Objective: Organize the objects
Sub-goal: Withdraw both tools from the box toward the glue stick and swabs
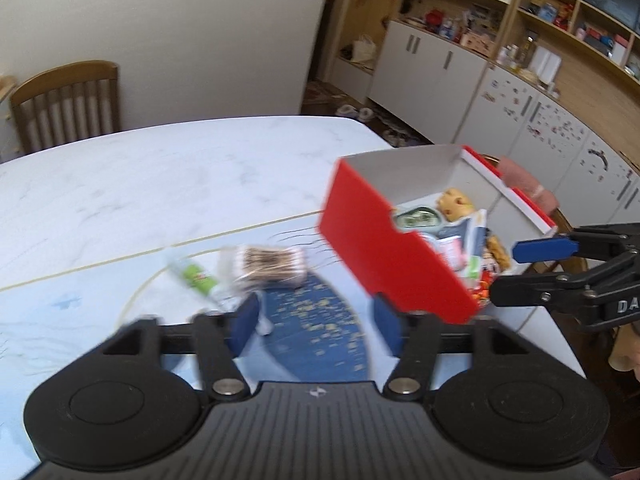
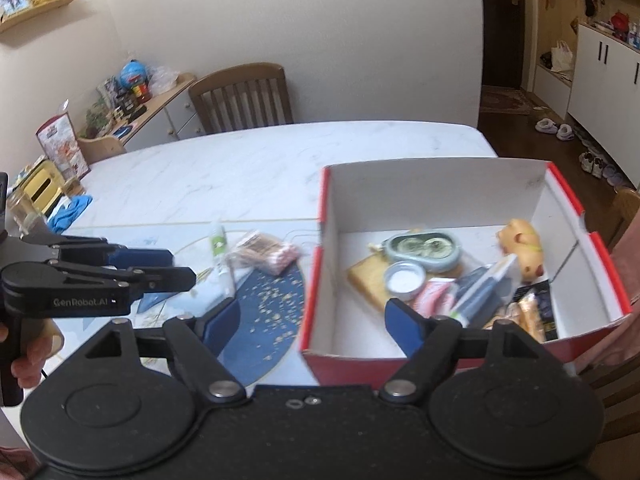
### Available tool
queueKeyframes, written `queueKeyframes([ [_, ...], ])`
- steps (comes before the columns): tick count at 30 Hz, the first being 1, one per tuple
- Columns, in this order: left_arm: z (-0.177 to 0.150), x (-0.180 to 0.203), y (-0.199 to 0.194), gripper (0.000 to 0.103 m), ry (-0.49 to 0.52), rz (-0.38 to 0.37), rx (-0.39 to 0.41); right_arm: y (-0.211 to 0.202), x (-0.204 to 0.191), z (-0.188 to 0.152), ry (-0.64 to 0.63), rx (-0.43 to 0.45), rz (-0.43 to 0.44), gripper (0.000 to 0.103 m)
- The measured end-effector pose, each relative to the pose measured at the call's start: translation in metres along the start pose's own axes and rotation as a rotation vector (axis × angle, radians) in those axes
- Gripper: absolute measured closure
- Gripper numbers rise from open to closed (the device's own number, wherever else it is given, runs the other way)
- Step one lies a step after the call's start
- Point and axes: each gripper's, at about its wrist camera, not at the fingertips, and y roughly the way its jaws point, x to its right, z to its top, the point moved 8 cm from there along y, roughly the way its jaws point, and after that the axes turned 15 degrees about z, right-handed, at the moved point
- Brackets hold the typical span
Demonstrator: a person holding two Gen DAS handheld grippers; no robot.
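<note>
Left gripper (image 1: 316,322): jaws stand wide and hold nothing; it hangs over the blue patterned mat (image 1: 316,320), just near of the loose items.
Right gripper (image 2: 314,322): jaws also wide and empty, straddling the near left corner of the box without gripping it.
Box (image 2: 432,184): a red box with a white inside, open-topped, on the right side of the table (image 2: 240,164).
Already packed: a yellow toy pig (image 2: 522,254) at the far right, a green oval dish (image 2: 424,250), a small round tin (image 2: 404,280), a yellow sponge (image 2: 364,282), plus tubes and packets I cannot tell apart.
Still out: a pack of cotton swabs (image 1: 270,266) and a green-labelled tube (image 1: 194,276), lying side by side on the table left of the box.
Progress: most of it looks done; by my reckoning two items are left.
Likely next: the left gripper seems best placed for the swabs.
</note>
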Motion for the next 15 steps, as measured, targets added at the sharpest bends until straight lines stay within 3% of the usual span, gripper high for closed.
queueKeyframes([
  [11, -0.013, -0.051, 0.013, 0.016, -0.021, 0.072, -0.003, 0.039, -0.034, 0.017, -0.013, -0.037, 0.016, 0.007],
  [15, -0.017, -0.058, 0.025, 0.016, -0.021, 0.077, -0.017, 0.06, -0.045, 0.034, -0.028, -0.054, 0.027, 0.007],
])
